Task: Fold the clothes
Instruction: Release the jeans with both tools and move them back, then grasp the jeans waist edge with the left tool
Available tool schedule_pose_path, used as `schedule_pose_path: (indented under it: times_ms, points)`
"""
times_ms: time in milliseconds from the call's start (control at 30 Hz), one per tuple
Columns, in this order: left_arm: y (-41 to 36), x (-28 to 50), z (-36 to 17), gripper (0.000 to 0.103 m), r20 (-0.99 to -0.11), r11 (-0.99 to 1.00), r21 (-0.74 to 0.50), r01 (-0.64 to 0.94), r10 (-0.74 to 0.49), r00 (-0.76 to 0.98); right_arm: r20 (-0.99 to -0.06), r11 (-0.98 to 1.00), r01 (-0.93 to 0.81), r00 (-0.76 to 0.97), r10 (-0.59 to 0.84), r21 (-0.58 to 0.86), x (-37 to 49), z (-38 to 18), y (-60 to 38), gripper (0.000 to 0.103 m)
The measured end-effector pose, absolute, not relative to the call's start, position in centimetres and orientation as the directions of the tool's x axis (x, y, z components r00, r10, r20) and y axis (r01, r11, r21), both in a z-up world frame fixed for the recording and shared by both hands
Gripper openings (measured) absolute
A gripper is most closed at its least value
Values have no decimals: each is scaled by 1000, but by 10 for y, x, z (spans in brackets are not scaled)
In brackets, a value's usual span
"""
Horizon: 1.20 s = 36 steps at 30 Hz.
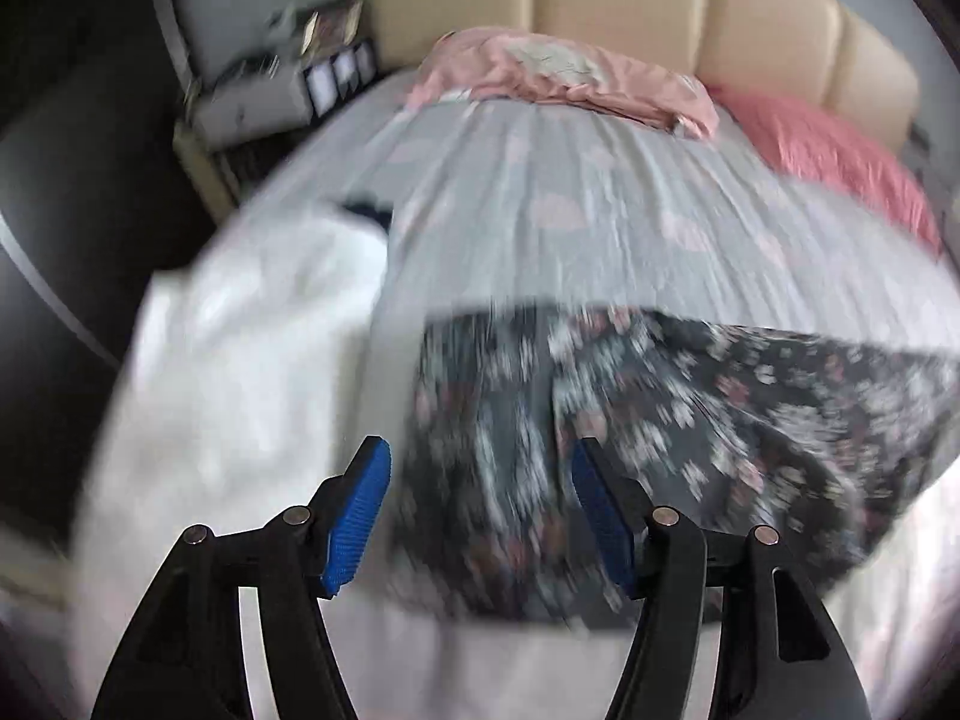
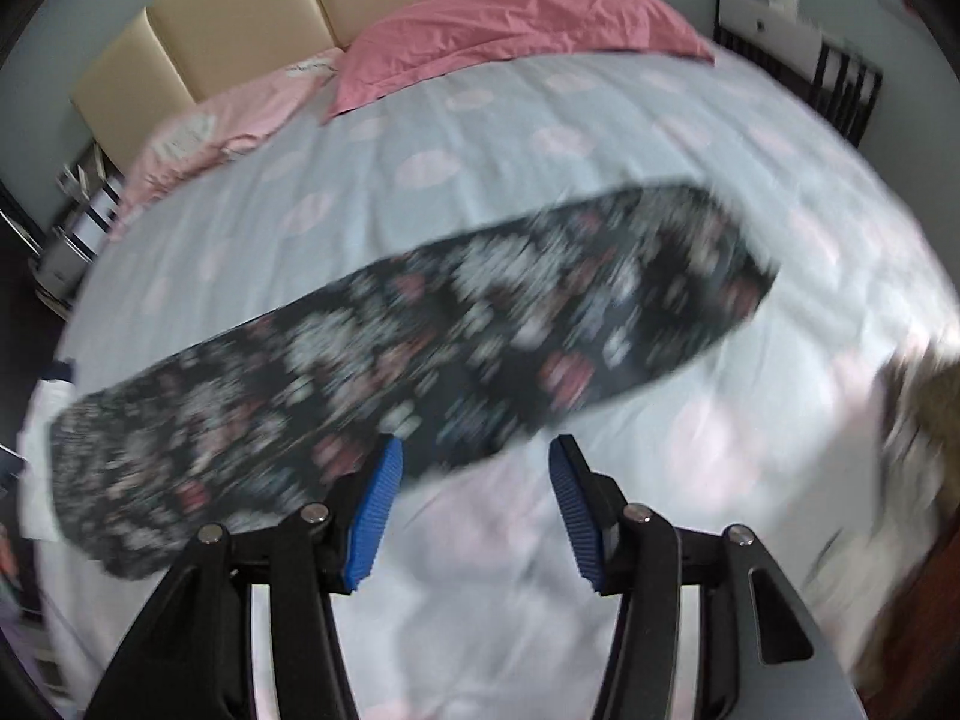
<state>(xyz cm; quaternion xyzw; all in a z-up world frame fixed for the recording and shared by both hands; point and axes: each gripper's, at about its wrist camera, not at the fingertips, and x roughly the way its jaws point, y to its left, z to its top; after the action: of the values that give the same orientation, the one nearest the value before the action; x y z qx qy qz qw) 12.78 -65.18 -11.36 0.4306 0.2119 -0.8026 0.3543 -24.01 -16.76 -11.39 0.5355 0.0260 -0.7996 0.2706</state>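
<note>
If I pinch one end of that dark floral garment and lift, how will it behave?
The dark floral garment lies as a flat folded strip on the bedsheet, so it is probably thin, floppy cloth. Lifted by one end, it would likely sag and unfold. It looks light and should slide easily.

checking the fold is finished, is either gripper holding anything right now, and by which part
Nothing is held. The left gripper and right gripper are both open above the floral garment.

left wrist: you look steeply down past the left gripper [image 1: 480,516] at the bed [image 1: 540,192], close, facing the headboard [image 1: 600,0] | right wrist: same tilt past the right gripper [image 2: 477,510], close | shared: both views, blurred, take in the floral garment [image 1: 660,420], pink pillow [image 2: 510,24] and headboard
</note>
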Motion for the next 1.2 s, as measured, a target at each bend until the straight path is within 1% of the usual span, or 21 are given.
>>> schedule_pose_path:
  times_ms: [133, 200, 300, 367, 467, 500, 567, 800, 933, 967, 1000, 1033, 1067, 1167, 1200]
  points:
    - [-630, 155, -138, 65, -859, -568, -185, 802, -302, -413, -855, -845, 356, -187, -483, 400, -178, -151, -154, 50]
    - [-622, 164, -151, 65, -856, -518, -259, 815, -267, -442, -845, -840, 315, -166, -508, 442, -156, -164, -148, 50]
    - [-612, 173, -172, 66, -849, -427, -355, 832, -225, -477, -847, -844, 308, -175, -503, 438, -123, -176, -144, 50]
    - [-610, 175, -186, 66, -843, -375, -391, 840, -220, -491, -857, -845, 327, -161, -490, 423, -110, -186, -147, 50]
    - [-609, 174, -202, 66, -816, -296, -473, 830, -208, -539, -857, -828, 352, -119, -501, 435, -103, -198, -156, 50]
    - [-609, 173, -205, 66, -806, -277, -497, 823, -204, -556, -856, -825, 360, -118, -504, 436, -101, -200, -159, 52]
    - [-609, 167, -211, 66, -802, -260, -515, 817, -190, -566, -859, -825, 382, -134, -494, 415, -100, -201, -168, 52]
    - [-612, 152, -220, 66, -816, -224, -497, 838, -208, -540, -884, -832, 480, -211, -417, 278, -95, -200, -196, 52]
    - [-613, 137, -220, 65, -829, -250, -447, 859, -247, -503, -886, -819, 511, -210, -414, 262, -95, -201, -202, 52]
    - [-612, 132, -218, 58, -838, -274, -409, 871, -266, -477, -886, -818, 510, -206, -416, 265, -96, -201, -202, 52]
    - [-611, 126, -217, 47, -846, -297, -369, 881, -285, -451, -885, -817, 510, -203, -419, 269, -97, -202, -201, 52]
    - [-610, 121, -215, 45, -854, -320, -325, 890, -306, -422, -885, -816, 510, -200, -421, 273, -97, -202, -201, 52]
    - [-606, 115, -213, 40, -865, -343, -260, 903, -332, -375, -884, -815, 509, -196, -423, 277, -98, -202, -201, 52]
    - [-594, 99, -208, 18, -876, -399, -64, 915, -417, -243, -883, -812, 509, -187, -430, 287, -99, -201, -199, 52]
    - [-591, 95, -206, 16, -871, -412, 0, 911, -447, -203, -883, -810, 510, -185, -431, 289, -99, -201, -199, 52]
